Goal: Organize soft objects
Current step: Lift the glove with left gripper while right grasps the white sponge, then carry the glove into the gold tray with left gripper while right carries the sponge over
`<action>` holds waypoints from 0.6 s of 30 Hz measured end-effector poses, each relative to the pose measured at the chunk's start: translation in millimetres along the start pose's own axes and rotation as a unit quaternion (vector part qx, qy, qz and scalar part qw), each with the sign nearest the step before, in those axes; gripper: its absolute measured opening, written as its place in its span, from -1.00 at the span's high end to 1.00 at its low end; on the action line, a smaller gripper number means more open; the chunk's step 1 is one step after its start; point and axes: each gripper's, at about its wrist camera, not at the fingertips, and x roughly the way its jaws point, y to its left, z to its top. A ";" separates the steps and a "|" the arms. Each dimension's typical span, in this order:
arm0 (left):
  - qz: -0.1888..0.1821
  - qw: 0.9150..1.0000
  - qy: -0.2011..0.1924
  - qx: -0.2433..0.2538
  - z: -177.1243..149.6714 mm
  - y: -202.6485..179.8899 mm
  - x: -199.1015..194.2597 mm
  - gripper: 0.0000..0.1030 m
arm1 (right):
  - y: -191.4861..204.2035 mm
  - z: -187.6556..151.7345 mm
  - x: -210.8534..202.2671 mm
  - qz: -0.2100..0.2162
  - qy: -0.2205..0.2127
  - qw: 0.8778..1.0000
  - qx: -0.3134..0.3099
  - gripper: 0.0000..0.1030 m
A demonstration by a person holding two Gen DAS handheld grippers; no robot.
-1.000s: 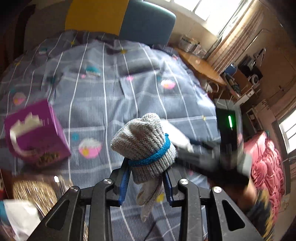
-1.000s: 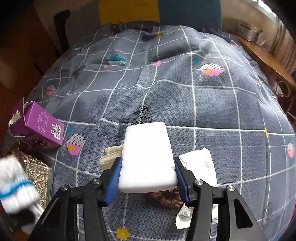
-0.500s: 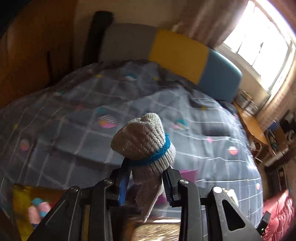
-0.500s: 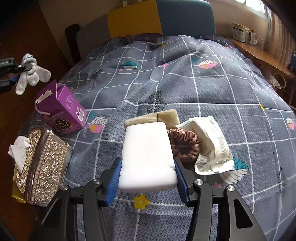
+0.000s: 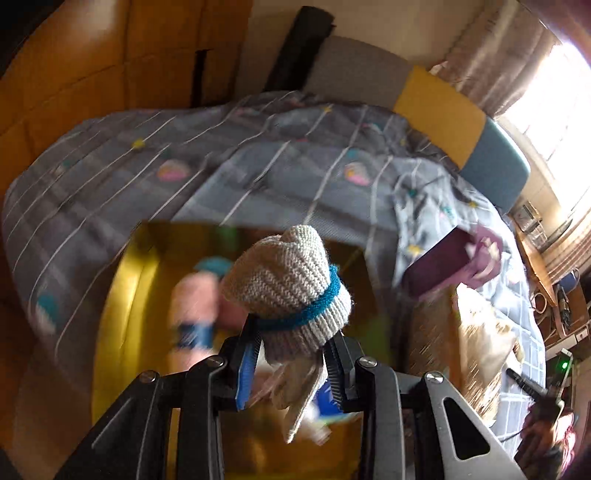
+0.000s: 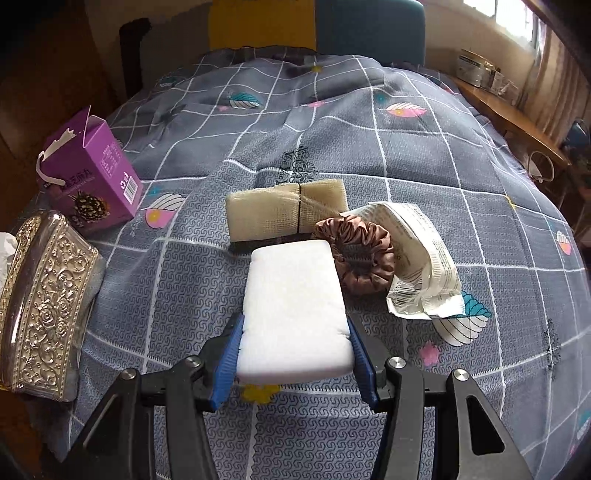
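My left gripper is shut on a grey knitted glove with a blue band, its fingers dangling below the jaws. It hangs over a yellow box beside the bed, where blurred pink and blue soft items lie. My right gripper is shut on a white sponge block, held above the grey checked bedspread. Just beyond the sponge lie a beige mesh-wrapped pad, a brown satin scrunchie and a crumpled white printed wrapper.
A torn purple carton and an ornate silver tissue box sit at the bed's left edge. A yellow and teal headboard stands at the far end. A wooden desk runs along the right, under the window.
My left gripper swung with the glove from above the bed out past its left side to over the yellow box. My right gripper pulled back slightly with the sponge, uncovering the pad and scrunchie.
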 end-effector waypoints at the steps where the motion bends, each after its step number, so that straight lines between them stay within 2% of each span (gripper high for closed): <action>1: 0.003 1.000 0.002 -0.008 -8.6 9.9 -1.5 0.37 | -0.1 -0.3 -0.1 -0.001 0.000 1.000 0.005 -0.06; 4: 0.012 1.000 0.010 -0.011 -26.4 28.5 -4.7 0.37 | 2.9 -0.1 -1.6 -0.010 0.000 1.000 0.014 -0.06; 6: 0.020 1.000 0.022 0.004 -40.4 35.5 -2.8 0.37 | 5.4 1.9 -5.4 -0.015 -0.005 1.000 0.023 -0.06; 12: 0.031 0.998 0.044 0.017 -69.0 47.6 5.4 0.27 | 24.9 16.7 -31.3 -0.027 -0.036 0.999 0.022 -0.06; 18: 0.052 0.998 0.025 0.022 -81.3 49.4 0.8 0.14 | 76.7 37.6 -75.7 -0.007 -0.088 0.996 -0.020 -0.06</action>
